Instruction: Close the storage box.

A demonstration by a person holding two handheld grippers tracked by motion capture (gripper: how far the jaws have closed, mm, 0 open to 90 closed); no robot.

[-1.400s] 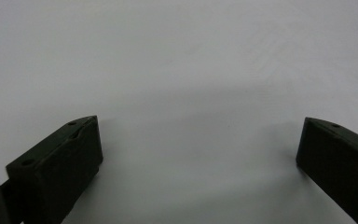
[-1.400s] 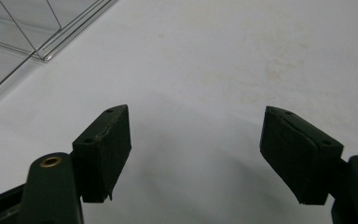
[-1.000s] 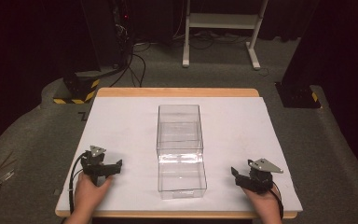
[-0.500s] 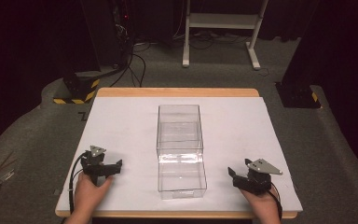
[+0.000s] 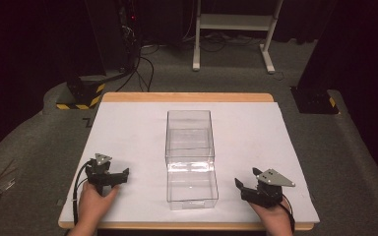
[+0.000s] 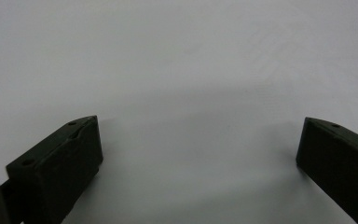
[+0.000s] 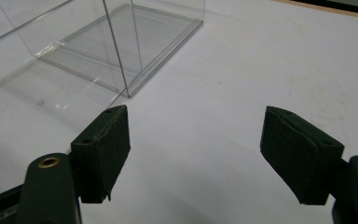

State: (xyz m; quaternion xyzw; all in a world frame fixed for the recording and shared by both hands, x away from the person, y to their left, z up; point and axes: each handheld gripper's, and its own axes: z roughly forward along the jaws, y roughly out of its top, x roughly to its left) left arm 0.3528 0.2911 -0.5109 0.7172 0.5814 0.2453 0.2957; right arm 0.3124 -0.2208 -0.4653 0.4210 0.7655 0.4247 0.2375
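Note:
A clear plastic box (image 5: pixel 188 133) stands in the middle of the white table (image 5: pixel 128 128), with a lower clear section (image 5: pixel 192 186) joined to its front. To the left of that section my left gripper (image 5: pixel 117 177) rests near the table's front, held by a hand. It is open and nothing is between its jaws. In the left gripper view, the left gripper (image 6: pixel 200 126) faces bare white tabletop. My right gripper (image 5: pixel 246 181) sits right of the box, open and empty. In the right gripper view, the right gripper (image 7: pixel 196 116) points past a corner of the clear box (image 7: pixel 121 42).
The table's wooden edge (image 5: pixel 187 97) runs along the back. Beyond it on the grey floor are a white stand (image 5: pixel 234 22), cables (image 5: pixel 142 59) and a black post with a yellow-striped base (image 5: pixel 83 93). Another dark base (image 5: pixel 315 101) stands at the right.
The right gripper has edged slightly left toward the box. The left gripper and the box have stayed put.

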